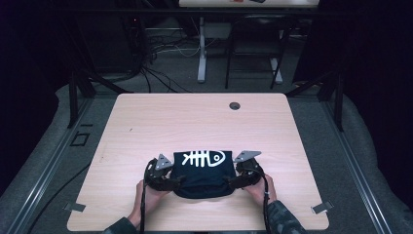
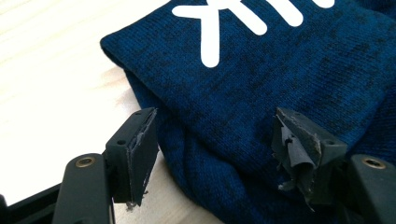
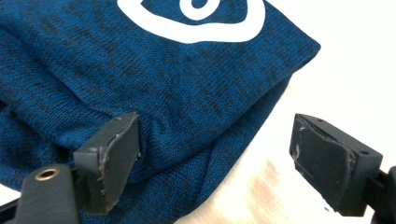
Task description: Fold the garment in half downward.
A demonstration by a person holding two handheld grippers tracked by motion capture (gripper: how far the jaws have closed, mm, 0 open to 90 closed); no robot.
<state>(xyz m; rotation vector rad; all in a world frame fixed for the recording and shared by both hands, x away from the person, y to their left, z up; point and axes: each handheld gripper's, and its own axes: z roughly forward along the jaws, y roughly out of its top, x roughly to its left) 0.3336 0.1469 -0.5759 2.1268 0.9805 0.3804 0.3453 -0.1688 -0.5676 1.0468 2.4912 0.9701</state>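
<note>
Folded dark-blue garment [image 1: 202,174] on wooden table [image 1: 146,126], cable hole [image 1: 234,106] far off

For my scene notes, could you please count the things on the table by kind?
Folded dark blue garment with a white fish-bone print: 1
Hand-held grippers, the left gripper and the right gripper, both open at the garment's sides: 2
Total: 3

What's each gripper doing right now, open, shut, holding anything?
Left gripper: open, jaws astride the shirt edge, not gripping.
Right gripper: open, jaws astride the shirt's corner, not gripping.
</note>
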